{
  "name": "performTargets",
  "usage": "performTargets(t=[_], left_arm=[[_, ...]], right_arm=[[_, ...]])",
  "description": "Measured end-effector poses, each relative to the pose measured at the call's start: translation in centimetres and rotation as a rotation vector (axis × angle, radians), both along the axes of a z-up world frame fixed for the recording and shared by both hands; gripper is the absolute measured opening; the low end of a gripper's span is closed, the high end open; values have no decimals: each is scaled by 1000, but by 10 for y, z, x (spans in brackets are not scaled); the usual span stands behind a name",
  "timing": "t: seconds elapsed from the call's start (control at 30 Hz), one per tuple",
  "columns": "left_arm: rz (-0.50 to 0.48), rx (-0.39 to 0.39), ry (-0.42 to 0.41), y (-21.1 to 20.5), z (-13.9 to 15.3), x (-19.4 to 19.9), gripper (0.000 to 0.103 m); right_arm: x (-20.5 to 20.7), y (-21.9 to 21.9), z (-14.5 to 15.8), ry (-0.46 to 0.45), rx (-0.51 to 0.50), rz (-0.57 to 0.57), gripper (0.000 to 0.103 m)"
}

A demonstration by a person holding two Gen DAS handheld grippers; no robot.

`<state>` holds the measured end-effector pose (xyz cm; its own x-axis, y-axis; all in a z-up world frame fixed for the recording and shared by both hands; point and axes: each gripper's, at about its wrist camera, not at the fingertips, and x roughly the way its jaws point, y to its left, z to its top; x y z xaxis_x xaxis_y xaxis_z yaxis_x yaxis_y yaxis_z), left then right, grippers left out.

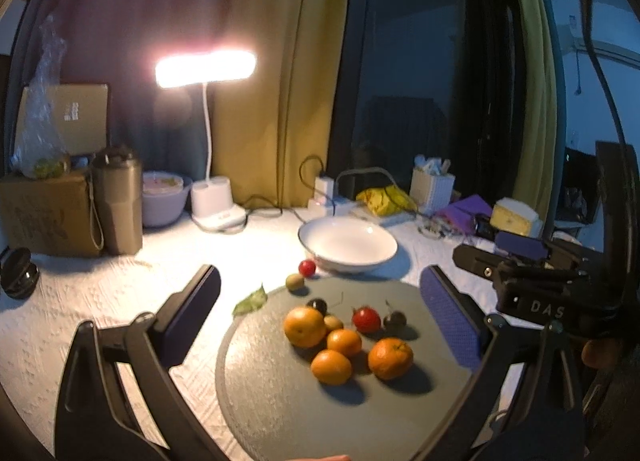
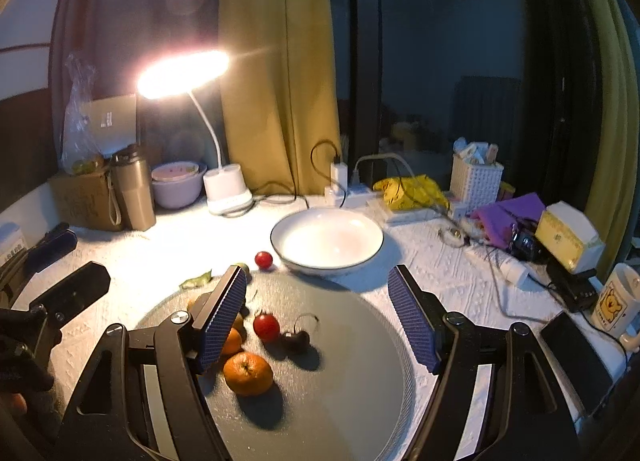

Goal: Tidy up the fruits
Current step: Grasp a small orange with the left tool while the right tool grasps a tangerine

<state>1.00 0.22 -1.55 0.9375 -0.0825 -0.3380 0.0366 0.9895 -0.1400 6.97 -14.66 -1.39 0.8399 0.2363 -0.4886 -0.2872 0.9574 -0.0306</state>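
Fruit sits mostly on the grey round mat (image 1: 280, 393): four oranges (image 1: 305, 326) bunched near mat centre, one of them the large one (image 2: 248, 374) at the cluster's near-right. A red tomato (image 1: 366, 319) and a dark cherry (image 1: 395, 319) lie just beside them, toward the mat's far side; a second dark cherry (image 1: 318, 304) is behind the oranges. Off the mat's far edge: a small red tomato (image 1: 307, 268), a small green fruit (image 1: 295, 282) and a leaf (image 1: 250, 301). White bowl (image 1: 348, 244) just beyond the mat, nothing in it. Left gripper (image 1: 320, 297) is spread wide, holding nothing, over the mat. Right gripper (image 2: 318, 293) likewise spread, nothing held, over the mat. Desk lamp (image 1: 206, 69) is lit behind the bowl.
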Motion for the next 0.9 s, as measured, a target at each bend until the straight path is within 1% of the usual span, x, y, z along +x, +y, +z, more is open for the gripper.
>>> performTargets(t=[0.1, 0.2, 0.4, 0.53, 0.57, 0.63, 0.7, 0.77, 0.8, 0.83, 0.9], left_arm=[[-9, -6, 77, 2, -15, 10, 101], [-16, -16, 134, 3, -29, 15, 100], [-26, -7, 218, 3, -51, 22, 100], [-31, -21, 271, 6, -62, 30, 100], [-31, -23, 281, 7, -63, 32, 99], [-36, -25, 302, 7, -67, 36, 97], [-48, -26, 328, 5, -70, 42, 94], [-60, -30, 349, 4, -73, 47, 92], [-69, -38, 361, 4, -74, 50, 90], [-70, -40, 372, 4, -75, 52, 89], [-72, -33, 399, 2, -78, 58, 87]], right_arm=[[5, 2, -14, 49, -7, 16, 77], [10, 7, -30, 117, 0, 48, 77], [18, 20, -58, 237, 1, 123, 75], [21, 32, -72, 304, -3, 183, 73], [21, 35, -75, 316, -6, 194, 72], [23, 40, -83, 344, -23, 216, 60], [25, 43, -88, 367, -36, 226, 56], [28, 44, -93, 391, -28, 247, 55], [29, 44, -94, 398, -21, 259, 49], [29, 44, -94, 398, -13, 269, 46], [31, 42, -94, 400, -5, 276, 46]])
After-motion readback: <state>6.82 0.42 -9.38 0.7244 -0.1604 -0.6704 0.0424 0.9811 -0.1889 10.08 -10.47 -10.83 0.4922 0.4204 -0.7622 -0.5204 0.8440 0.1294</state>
